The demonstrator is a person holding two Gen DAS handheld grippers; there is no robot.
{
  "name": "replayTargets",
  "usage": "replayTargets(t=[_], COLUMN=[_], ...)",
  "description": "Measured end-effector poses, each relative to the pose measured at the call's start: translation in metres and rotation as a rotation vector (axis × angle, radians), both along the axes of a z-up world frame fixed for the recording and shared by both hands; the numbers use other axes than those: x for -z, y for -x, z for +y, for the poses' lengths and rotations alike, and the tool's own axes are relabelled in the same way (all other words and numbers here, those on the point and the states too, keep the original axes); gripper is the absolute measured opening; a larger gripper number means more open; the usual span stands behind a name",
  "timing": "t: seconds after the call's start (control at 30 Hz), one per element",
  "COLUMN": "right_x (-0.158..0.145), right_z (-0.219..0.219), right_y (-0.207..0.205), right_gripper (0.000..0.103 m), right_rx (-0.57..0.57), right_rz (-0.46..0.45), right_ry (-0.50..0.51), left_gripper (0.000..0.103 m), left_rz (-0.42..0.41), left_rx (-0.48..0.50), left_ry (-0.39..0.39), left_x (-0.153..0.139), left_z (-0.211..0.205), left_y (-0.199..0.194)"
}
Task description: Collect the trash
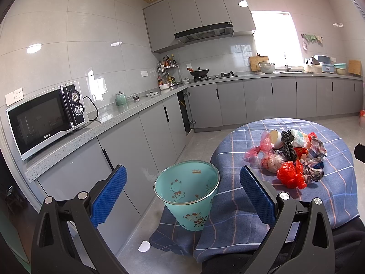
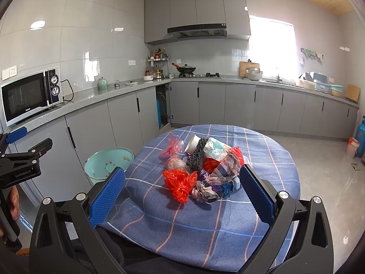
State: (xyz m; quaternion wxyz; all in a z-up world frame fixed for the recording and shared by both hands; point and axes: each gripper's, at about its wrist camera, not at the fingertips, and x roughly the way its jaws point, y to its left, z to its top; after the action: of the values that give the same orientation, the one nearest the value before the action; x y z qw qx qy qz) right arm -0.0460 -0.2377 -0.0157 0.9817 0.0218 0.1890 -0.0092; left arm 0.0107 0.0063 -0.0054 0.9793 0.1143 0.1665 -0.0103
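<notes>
A pile of trash (image 2: 200, 169) lies on the round table with a blue plaid cloth (image 2: 228, 217): a red plastic bag (image 2: 180, 183), a paper cup (image 2: 192, 143), a black scrubber (image 2: 197, 154) and crumpled wrappers. The pile also shows in the left wrist view (image 1: 289, 157). A teal bin with giraffe prints (image 1: 188, 191) stands on the floor left of the table, also in the right wrist view (image 2: 107, 163). My left gripper (image 1: 182, 182) is open and empty above the bin. My right gripper (image 2: 182, 183) is open and empty, just short of the pile.
Grey kitchen cabinets and counter run along the left and back walls, with a microwave (image 1: 45, 118) on the left counter. A cabinet door (image 2: 163, 107) stands open at the corner. A scrap of white paper (image 1: 144, 246) lies on the floor. A blue gas cylinder (image 2: 360, 140) stands far right.
</notes>
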Motion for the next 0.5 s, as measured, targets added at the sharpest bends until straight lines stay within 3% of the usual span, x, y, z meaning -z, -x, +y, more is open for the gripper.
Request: replayTargets(t=[0.23,0.5], right_x=[-0.002,0.013], right_z=[-0.006,-0.045], right_y=[-0.002,-0.021], right_gripper=[0.099,0.099], right_rx=[0.01,0.126], right_rz=[-0.005,-0.017], right_ry=[-0.002,-0.018], left_gripper=[0.098,0.098], left_rz=[0.011,0.021], left_rx=[0.006,0.019], left_ry=[-0.001,0.002], left_x=[0.0,0.007], left_z=[0.003,-0.007], left_y=[-0.003,-0.027])
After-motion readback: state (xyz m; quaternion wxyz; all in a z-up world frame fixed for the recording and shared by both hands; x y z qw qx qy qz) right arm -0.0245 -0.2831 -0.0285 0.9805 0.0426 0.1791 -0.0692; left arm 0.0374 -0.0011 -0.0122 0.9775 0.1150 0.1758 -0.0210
